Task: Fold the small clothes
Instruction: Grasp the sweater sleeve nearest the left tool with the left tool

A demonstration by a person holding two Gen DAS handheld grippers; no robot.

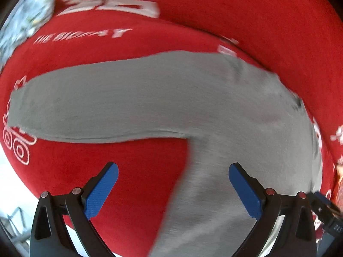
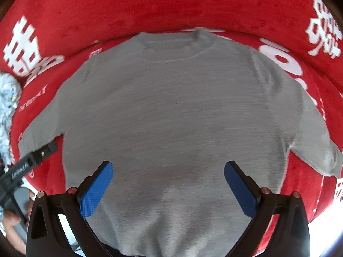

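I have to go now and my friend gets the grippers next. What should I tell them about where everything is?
Left hand-held gripper: open, holding nothing, above the shirt's sleeve side.
Right hand-held gripper: open, holding nothing, above the lower middle of the shirt.
The grey shirt lies flat and spread out on the red cloth, neck away from you, both sleeves out to the sides.
Done: the shirt is laid out.
Left: every fold. No fold shows yet, so a sleeve is probably a good place to start.

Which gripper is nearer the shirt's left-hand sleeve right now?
Left. The left gripper hovers open just below that sleeve, by the armpit. The right gripper is open over the middle of the grey shirt, near the hem.
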